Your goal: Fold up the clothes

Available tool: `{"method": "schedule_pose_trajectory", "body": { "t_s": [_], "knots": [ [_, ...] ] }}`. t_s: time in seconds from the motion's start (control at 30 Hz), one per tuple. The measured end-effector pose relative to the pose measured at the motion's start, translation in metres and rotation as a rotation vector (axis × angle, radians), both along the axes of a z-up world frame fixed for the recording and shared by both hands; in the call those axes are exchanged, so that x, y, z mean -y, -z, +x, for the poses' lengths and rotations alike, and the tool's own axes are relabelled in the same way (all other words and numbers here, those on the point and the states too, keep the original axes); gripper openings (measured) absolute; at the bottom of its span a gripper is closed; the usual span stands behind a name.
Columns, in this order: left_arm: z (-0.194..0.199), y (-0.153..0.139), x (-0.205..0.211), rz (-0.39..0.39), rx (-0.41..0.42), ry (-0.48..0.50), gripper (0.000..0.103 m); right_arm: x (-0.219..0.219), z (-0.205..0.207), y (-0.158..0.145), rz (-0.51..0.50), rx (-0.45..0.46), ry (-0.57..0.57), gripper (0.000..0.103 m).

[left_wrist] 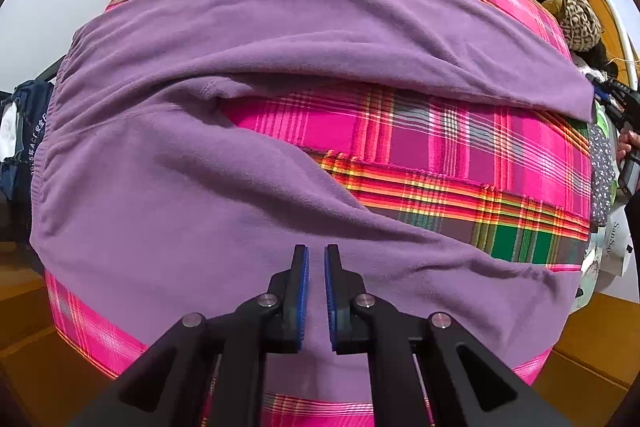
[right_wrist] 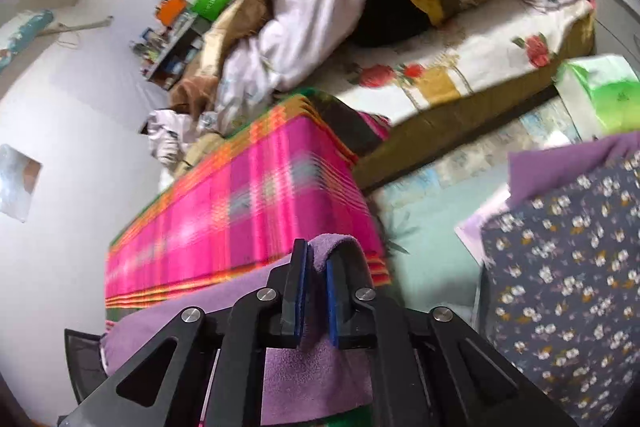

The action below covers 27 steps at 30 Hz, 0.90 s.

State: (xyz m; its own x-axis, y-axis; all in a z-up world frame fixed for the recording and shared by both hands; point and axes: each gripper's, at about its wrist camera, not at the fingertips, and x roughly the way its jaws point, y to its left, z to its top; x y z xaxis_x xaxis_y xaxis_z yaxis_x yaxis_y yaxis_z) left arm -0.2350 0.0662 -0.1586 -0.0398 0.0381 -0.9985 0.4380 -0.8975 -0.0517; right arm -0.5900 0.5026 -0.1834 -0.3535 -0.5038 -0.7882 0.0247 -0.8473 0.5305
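Purple fleece trousers (left_wrist: pixel 248 75) spread flat across pink plaid blanket (left_wrist: pixel 460 147), legs parted in V, waistband at left; likely laid out so for folding. Left gripper (left_wrist: pixel 316 255) hovering straight above lower leg, jaws nearly together, narrow gap, nothing clamped. Right gripper (right_wrist: pixel 317 259) closed on purple cuff (right_wrist: pixel 334 245), fabric pinched between blue pads, probably to carry leg end over. Only right view showing bed with flowered sheet (right_wrist: pixel 460 67) and dark floral cloth (right_wrist: pixel 560 287); only left view showing whole garment.
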Motion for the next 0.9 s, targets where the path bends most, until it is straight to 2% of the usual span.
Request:
{"method": "schedule_pose_trajectory", "body": {
  "t_s": [0.03, 0.07, 0.1, 0.27, 0.4, 0.43, 0.5, 0.53, 0.77, 0.9],
  "knots": [
    [0.0, -0.001, 0.0, 0.0, -0.004, 0.001, 0.008, -0.005, 0.002, 0.003, 0.001, 0.015, 0.021, 0.024],
    [-0.001, -0.002, -0.001, 0.0, -0.008, 0.001, 0.008, -0.014, 0.008, 0.005, -0.019, 0.025, 0.058, 0.036],
    [-0.001, -0.002, -0.001, -0.001, -0.009, -0.001, 0.008, -0.024, 0.014, 0.008, -0.039, 0.035, 0.095, 0.039],
    [-0.004, -0.001, -0.005, 0.005, -0.006, 0.004, 0.008, -0.062, 0.053, 0.031, -0.199, 0.127, 0.24, 0.045],
    [-0.008, -0.001, -0.015, 0.008, -0.01, 0.029, 0.008, -0.059, 0.074, 0.051, -0.287, 0.214, 0.242, 0.045],
    [-0.009, -0.002, -0.018, 0.007, -0.012, 0.035, 0.008, -0.056, 0.076, 0.052, -0.296, 0.211, 0.232, 0.042],
    [-0.011, -0.004, -0.02, 0.004, -0.014, 0.038, 0.008, -0.051, 0.078, 0.047, -0.295, 0.189, 0.216, 0.01],
    [-0.011, -0.005, -0.021, 0.002, -0.014, 0.037, 0.008, -0.05, 0.078, 0.043, -0.284, 0.175, 0.211, 0.008],
    [-0.002, -0.005, -0.015, -0.018, -0.024, 0.005, 0.008, -0.049, 0.071, 0.023, -0.146, 0.136, 0.172, 0.007],
    [0.001, -0.006, -0.006, -0.042, -0.033, -0.032, 0.008, -0.048, 0.075, 0.014, -0.069, 0.121, 0.176, 0.017]
  ]
}}
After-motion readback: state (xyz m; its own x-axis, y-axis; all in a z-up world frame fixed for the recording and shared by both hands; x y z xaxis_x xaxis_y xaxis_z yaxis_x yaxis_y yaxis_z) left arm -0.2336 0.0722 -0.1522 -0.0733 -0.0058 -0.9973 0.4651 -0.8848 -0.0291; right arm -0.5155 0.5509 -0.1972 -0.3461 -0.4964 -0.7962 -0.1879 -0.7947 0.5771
